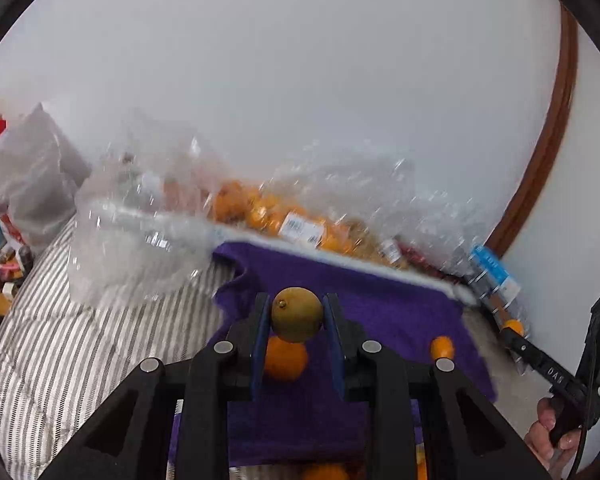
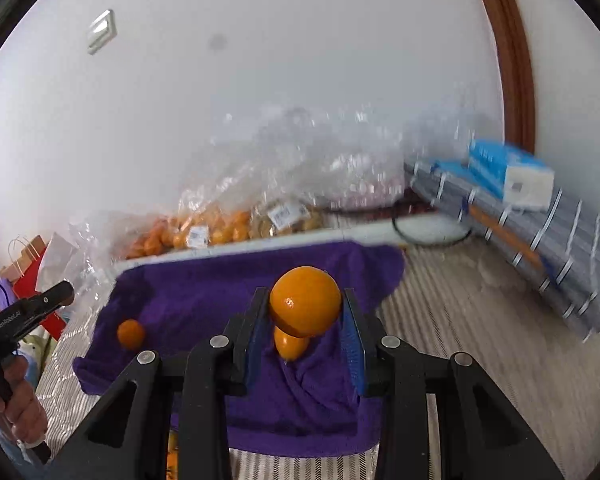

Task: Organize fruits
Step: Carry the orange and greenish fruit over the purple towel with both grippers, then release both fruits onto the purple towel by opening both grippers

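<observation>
My left gripper (image 1: 296, 314) is clamped on a greenish-brown fruit (image 1: 296, 314), pinched between the two blue pads just below the centre of the left wrist view and held above the purple towel (image 1: 380, 308). Directly under it in the frame an orange (image 1: 285, 360) lies on the towel, and a second orange (image 1: 442, 347) lies toward the lower right. My right gripper (image 2: 305, 306) is closed on a large orange (image 2: 305, 300), gripped at its sides in the middle of the right wrist view. Below it a smaller orange (image 2: 290, 347) rests on the purple towel (image 2: 204, 296), and another orange (image 2: 131, 334) sits at the towel's left part. The towel is spread on a striped bed cover (image 2: 452, 320). Beyond the towel's far edge, clear plastic bags of oranges (image 2: 204, 232) lie against the white wall (image 2: 260, 60); they are blurred. At the right of that view a blue-and-white box (image 2: 508, 172) sits on a grey stack.
</observation>
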{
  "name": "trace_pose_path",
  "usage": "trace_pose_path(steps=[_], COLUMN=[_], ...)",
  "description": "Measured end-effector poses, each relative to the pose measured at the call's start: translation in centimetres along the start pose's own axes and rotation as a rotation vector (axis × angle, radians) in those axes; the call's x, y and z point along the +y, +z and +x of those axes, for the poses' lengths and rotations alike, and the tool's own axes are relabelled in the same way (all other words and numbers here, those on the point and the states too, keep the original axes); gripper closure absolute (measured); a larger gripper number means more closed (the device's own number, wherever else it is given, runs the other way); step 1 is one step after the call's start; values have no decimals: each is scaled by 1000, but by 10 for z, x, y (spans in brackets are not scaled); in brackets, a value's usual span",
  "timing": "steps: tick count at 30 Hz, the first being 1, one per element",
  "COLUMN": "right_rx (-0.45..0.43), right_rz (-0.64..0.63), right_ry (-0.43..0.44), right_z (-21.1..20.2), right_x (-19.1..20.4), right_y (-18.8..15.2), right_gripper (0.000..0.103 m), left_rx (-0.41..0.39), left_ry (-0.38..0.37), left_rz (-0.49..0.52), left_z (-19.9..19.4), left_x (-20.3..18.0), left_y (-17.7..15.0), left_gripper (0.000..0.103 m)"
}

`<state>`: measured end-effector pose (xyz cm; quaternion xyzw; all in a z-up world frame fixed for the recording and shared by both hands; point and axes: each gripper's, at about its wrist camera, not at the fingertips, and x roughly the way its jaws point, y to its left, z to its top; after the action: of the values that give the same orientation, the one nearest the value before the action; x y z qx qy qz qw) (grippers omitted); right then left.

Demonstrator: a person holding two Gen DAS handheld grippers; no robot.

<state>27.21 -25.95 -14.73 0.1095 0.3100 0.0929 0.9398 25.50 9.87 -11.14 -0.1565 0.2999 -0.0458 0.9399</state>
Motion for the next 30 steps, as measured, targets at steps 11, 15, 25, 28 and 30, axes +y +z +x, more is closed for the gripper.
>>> trace_pose_path(steps=[11,15,25,28,30], right_rx=[131,155,198,195,182], right_rz=[4,-53,-114,-126,-134], right_ry=[-9,-51,-100,-111,-109], right_z=[37,44,53,53,50], right_x=[-6,3,12,15,17], right_y=[-12,-17,-25,-27,-27], right_gripper=[68,68,68,65,54], left_rx=[136,172,180,182,182], left_ry=[23,46,83,87,86], left_rz=[-14,-38,-5,-1,-2], left_z=[34,42,48,49,49], left_x=[-2,1,-6,-6,-5], left_y=[-21,-26,-30,-30,-29], left_gripper=[78,78,78,78,78])
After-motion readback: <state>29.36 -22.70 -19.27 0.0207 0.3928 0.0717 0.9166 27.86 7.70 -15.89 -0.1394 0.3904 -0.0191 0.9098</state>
